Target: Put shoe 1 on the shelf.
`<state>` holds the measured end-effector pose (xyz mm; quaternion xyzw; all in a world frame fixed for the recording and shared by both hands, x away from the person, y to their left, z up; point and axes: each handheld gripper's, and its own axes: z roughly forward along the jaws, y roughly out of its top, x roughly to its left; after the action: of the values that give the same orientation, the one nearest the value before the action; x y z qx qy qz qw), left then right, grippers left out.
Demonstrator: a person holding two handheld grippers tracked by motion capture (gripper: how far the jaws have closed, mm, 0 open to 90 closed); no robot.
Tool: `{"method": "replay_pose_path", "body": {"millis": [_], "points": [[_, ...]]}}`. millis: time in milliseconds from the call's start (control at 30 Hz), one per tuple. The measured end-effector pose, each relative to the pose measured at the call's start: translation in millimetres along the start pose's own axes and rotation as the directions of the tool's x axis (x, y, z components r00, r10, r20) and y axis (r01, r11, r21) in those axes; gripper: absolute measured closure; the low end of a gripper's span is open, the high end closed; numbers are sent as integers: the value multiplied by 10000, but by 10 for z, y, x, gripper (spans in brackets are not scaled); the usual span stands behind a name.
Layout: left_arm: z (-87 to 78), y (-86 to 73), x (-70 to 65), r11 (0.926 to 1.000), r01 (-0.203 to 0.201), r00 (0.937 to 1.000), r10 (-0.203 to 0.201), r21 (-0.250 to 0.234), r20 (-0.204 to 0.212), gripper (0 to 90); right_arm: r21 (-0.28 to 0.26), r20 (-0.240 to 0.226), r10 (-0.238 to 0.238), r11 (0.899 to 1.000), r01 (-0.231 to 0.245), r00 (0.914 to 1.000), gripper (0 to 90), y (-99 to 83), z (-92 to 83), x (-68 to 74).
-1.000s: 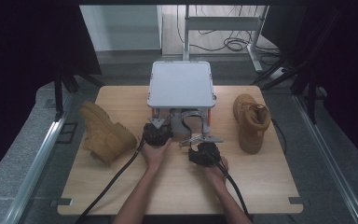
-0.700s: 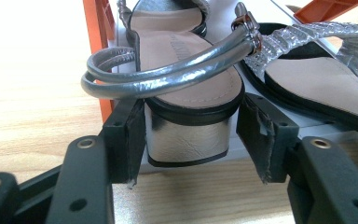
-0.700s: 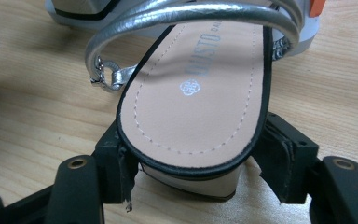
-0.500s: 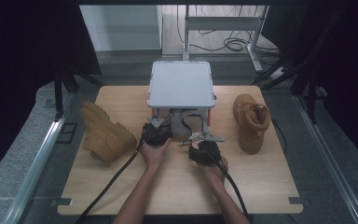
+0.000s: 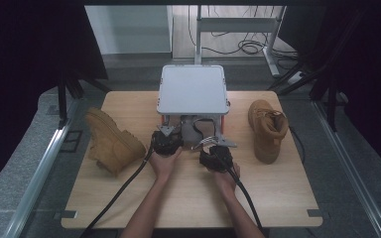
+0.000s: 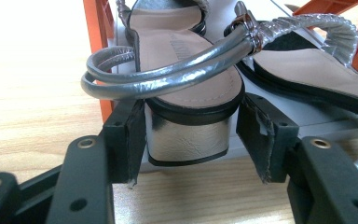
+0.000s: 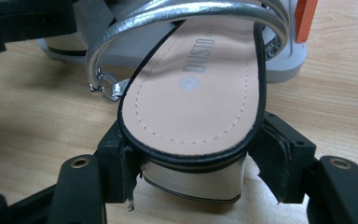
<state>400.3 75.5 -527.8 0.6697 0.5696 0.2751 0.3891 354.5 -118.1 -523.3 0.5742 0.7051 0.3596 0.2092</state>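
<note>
Your left gripper (image 6: 192, 140) straddled the block heel of a silver strappy sandal (image 6: 186, 93), jaws spread, one pad touching the heel, the other just clear. Your right gripper (image 7: 193, 172) bracketed the heel of the second silver sandal (image 7: 196, 88), jaws parted. Both sandals sat under the grey square-topped stand (image 5: 193, 90) on the wooden table (image 5: 278, 193), between two tan boots (image 5: 110, 141).

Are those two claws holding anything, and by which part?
Each brackets a silver sandal's block heel: left gripper around one sandal, right gripper around the other. Gaps show beside both heels; no firm clamp yet.
</note>
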Motion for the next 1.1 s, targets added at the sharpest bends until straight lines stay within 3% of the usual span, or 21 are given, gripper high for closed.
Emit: {"method": "replay_pose_path", "body": {"millis": [1100], "points": [[0, -6, 0, 10000, 60, 10000, -60, -40, 10, 436, -261, 704, 155, 9996, -137, 9974, 382, 384, 388, 15]]}}
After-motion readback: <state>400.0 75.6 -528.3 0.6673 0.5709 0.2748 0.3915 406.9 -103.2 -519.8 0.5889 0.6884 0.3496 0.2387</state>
